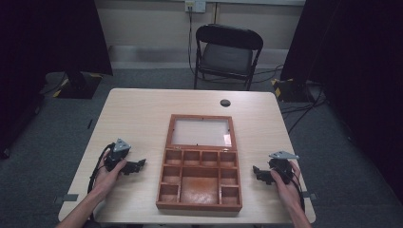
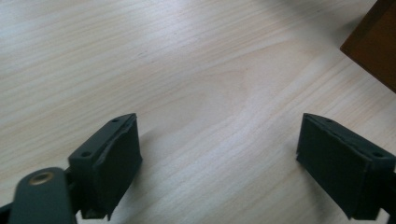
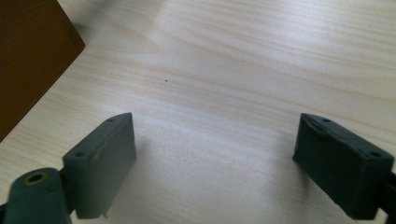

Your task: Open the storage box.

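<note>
We see the wooden box (image 1: pixel 199 161) lying open near the bench's (image 1: pixel 138 114) near edge, midway between its side edges; our left gripper (image 1: pixel 138 165) and right gripper (image 1: pixel 256 172) flank it, fingers wide, holding nothing

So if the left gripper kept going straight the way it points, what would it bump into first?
Probably the wooden box. The left gripper lies beside it on the table, open jaws aimed at the box's side, nothing between them.
</note>
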Motion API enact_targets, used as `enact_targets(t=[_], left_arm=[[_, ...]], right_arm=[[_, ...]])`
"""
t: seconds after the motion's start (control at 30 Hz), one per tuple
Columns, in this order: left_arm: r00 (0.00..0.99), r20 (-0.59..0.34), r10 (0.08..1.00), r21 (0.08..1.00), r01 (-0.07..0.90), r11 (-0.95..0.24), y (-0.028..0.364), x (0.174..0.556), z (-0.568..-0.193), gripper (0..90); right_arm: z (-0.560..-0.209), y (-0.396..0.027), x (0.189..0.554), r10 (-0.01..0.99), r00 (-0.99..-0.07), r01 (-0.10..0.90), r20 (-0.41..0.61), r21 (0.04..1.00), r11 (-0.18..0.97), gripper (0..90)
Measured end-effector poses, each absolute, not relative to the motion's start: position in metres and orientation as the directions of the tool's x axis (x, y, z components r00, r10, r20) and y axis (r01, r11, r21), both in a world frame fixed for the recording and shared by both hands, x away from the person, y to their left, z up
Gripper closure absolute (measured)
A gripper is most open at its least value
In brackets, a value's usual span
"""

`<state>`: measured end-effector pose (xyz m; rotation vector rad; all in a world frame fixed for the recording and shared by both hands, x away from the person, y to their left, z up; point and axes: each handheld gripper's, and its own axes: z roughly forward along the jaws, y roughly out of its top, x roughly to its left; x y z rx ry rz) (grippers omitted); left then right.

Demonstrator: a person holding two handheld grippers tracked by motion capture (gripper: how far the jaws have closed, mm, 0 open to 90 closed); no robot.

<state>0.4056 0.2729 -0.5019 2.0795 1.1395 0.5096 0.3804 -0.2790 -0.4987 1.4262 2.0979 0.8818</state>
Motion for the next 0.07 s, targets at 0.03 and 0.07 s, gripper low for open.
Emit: enact_targets(t=[0.03, 0.07], left_arm=[[0.535, 0.007, 0.845, 0.736, 0.569, -0.367, 0.2729, 0.4056, -0.5019, 11.9], [0.535, 0.007, 0.845, 0.736, 0.569, -0.367, 0.2729, 0.4057, -0.5019, 11.9]], right_arm=[[-0.5002, -0.2801, 0.3800, 0.932, -0.362, 0.636, -0.013, 0.728, 0.256, 9.0], [-0.5003, -0.2802, 0.3800, 0.933, -0.360, 0.635, -0.013, 0.729, 0.255, 9.0]])
